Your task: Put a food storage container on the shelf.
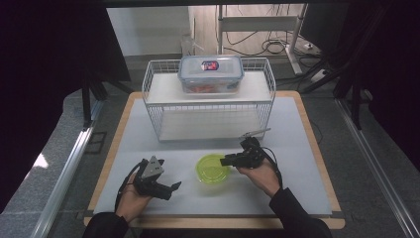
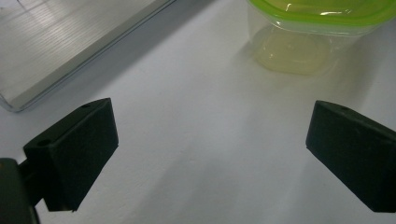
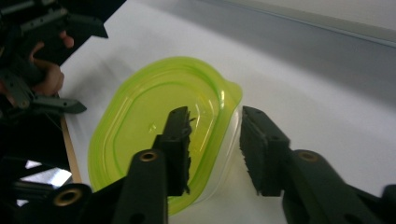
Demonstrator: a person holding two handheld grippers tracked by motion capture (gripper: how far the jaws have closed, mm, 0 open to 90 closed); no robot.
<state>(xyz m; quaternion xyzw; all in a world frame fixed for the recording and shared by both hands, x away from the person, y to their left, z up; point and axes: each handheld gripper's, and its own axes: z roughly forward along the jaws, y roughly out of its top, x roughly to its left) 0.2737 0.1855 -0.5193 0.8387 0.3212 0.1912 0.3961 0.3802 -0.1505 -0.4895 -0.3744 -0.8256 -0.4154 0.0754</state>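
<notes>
Tub (image 1: 213,168) before rack (image 1: 208,106), between tongs

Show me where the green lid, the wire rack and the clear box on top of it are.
green lid (image 1: 213,168), high view, middle of its top.
wire rack (image 1: 159,96), high view, left front rim.
clear box (image 1: 211,74), high view, its lid.

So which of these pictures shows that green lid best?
The right gripper view: the green lid spreads out close up, with the right gripper straddling its rim. The high view shows it small on the table; the left gripper view catches just its edge.
</notes>
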